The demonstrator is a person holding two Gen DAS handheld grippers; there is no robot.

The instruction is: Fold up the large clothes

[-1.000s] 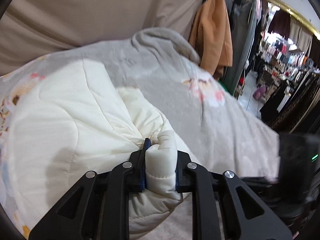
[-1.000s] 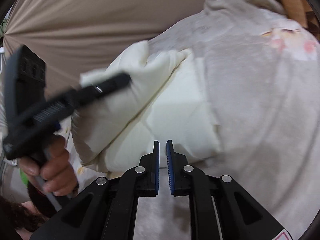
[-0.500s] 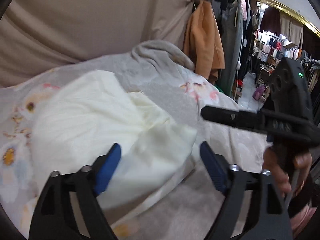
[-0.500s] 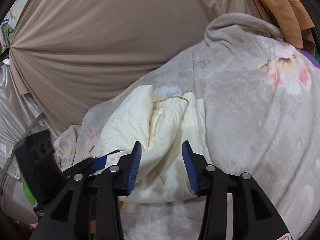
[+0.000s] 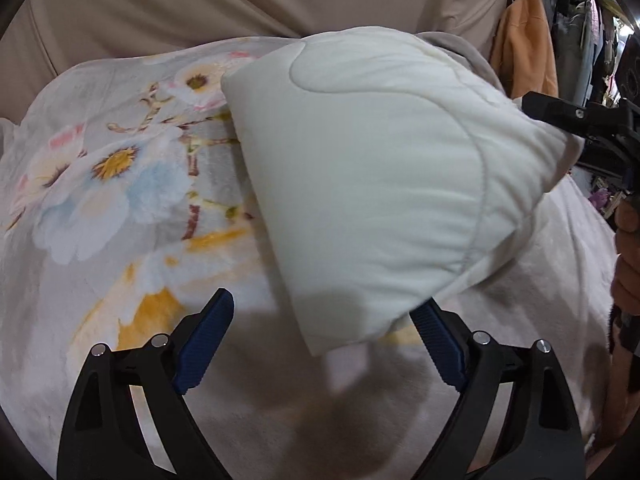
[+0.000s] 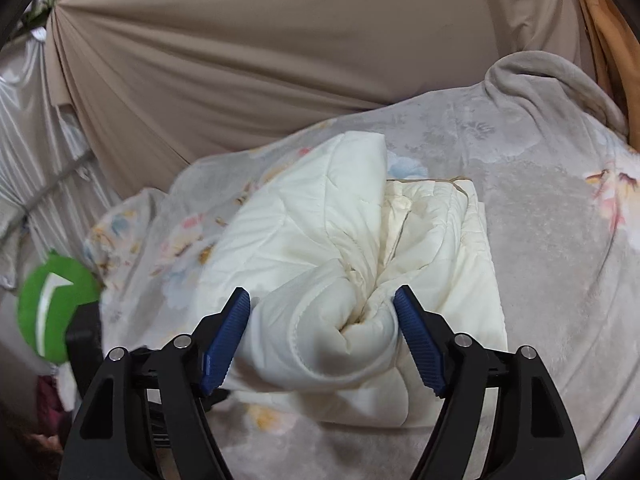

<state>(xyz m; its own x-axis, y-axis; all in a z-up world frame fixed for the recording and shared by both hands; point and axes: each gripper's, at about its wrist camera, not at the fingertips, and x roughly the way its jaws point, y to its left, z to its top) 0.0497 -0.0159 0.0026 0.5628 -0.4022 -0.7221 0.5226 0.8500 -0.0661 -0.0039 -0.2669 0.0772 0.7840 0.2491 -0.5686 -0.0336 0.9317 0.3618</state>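
Note:
A cream quilted garment (image 5: 372, 168) lies folded into a thick bundle on a grey floral blanket (image 5: 116, 184). My left gripper (image 5: 322, 344) stands wide open just in front of the bundle's near corner, which hangs over the gap without touching either pad. In the right wrist view the garment (image 6: 320, 240) shows a bunched roll at its near end. My right gripper (image 6: 322, 320) straddles that roll, its jaws opening and the roll loose between the blue pads (image 6: 420, 344). In the left wrist view the right gripper (image 5: 580, 120) shows beyond the bundle's right edge, held by a hand (image 5: 628, 248).
A beige curtain (image 6: 280, 60) hangs behind the blanket-covered surface. An orange garment (image 5: 524, 40) and racks of clothes are at the far right. A blurred green round thing (image 6: 56, 304) with a black part beside it sits at the left edge of the right wrist view.
My left gripper let go of the garment's fold, opened wide and drew back to the left. My right gripper went from shut to open and now has the bunched roll between its jaws.

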